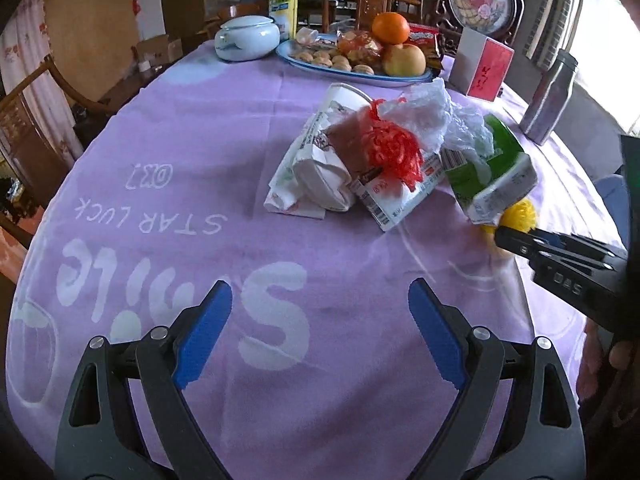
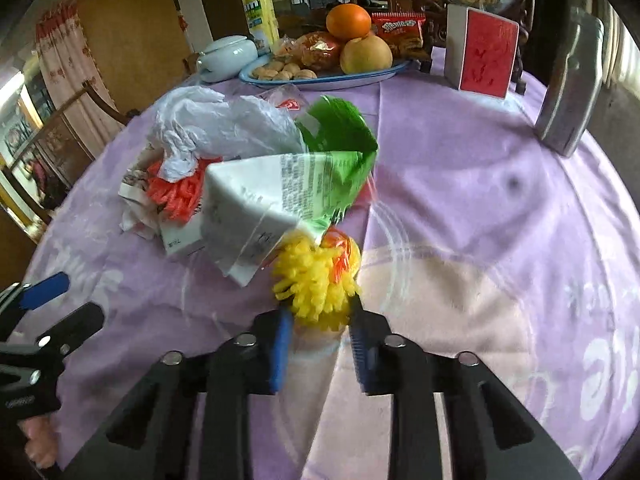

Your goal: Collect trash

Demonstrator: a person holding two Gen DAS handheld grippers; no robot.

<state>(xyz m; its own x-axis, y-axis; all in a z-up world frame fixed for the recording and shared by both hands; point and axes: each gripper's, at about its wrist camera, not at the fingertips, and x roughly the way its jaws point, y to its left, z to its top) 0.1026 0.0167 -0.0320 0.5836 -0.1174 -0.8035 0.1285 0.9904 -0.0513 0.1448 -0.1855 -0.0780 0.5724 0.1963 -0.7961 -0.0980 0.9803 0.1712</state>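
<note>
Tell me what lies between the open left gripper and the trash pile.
Only bare purple tablecloth with white "Smile" lettering lies between the left gripper and the trash pile; the left wrist view shows it.

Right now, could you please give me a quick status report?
Left hand-held gripper open, empty over purple tablecloth. Right hand-held gripper shut on yellow frilly plastic netting. Green-white carton leaning on it.

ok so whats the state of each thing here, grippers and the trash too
left gripper: open, empty, above the purple tablecloth
right gripper: shut on yellow foam fruit net
green and white carton: crushed, lifted with the net
white plastic bag: crumpled
paper cup: tipped over
white lidded pot: lid on
</note>
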